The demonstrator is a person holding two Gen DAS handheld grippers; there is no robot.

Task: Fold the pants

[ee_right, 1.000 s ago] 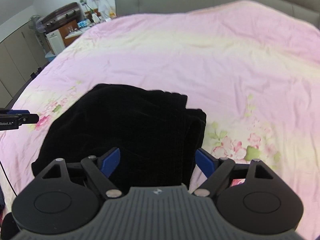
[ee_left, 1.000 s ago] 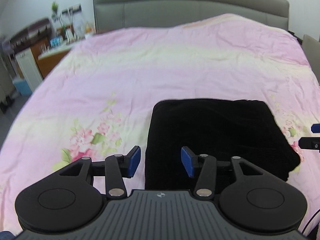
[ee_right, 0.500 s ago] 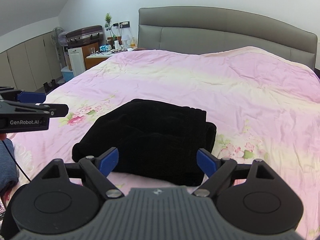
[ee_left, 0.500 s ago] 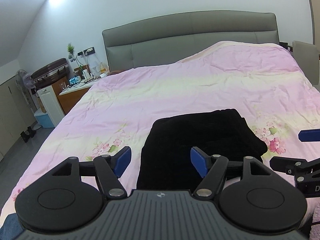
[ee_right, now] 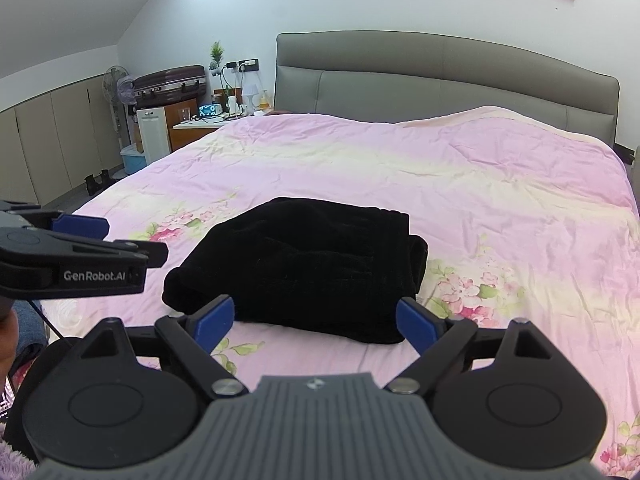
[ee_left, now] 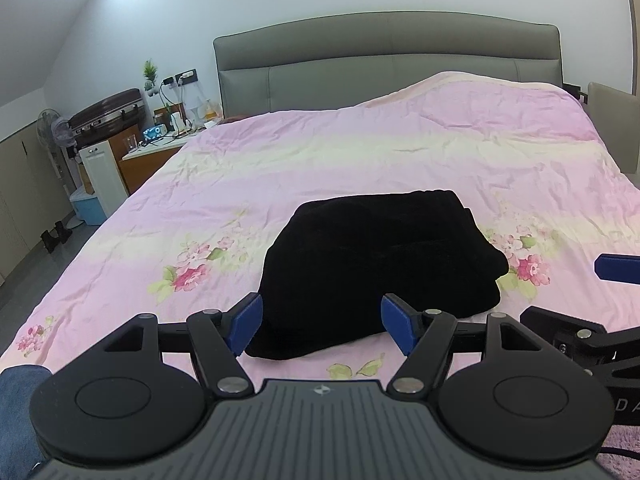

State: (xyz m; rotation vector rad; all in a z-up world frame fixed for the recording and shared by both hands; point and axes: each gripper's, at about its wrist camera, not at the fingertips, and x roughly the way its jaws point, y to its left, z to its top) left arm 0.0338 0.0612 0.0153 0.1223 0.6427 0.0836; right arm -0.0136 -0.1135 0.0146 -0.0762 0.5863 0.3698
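Observation:
Black pants (ee_left: 380,264) lie folded into a compact thick bundle on the pink floral bed cover (ee_left: 360,152); the same bundle (ee_right: 304,260) shows in the right wrist view. My left gripper (ee_left: 322,326) hovers just short of the bundle's near edge, open, with nothing between its blue pads. My right gripper (ee_right: 316,324) is also back from the bundle, its jaws opening a little wider and holding nothing. Each gripper shows in the other's view: the right one (ee_left: 588,304) at the right edge, the left one (ee_right: 100,240) at the left edge.
A grey padded headboard (ee_left: 384,60) stands at the far end of the bed. Left of the bed are a cluttered nightstand (ee_left: 156,152), a white cabinet, a suitcase (ee_left: 108,114), a fan and a blue bin on the floor. Blue denim (ee_left: 16,396) shows at the lower left.
Both grippers have pulled back from the folded pants and tilted up, so the bundle looks smaller and the headboard and wall came into view. The left jaws have spread wider.

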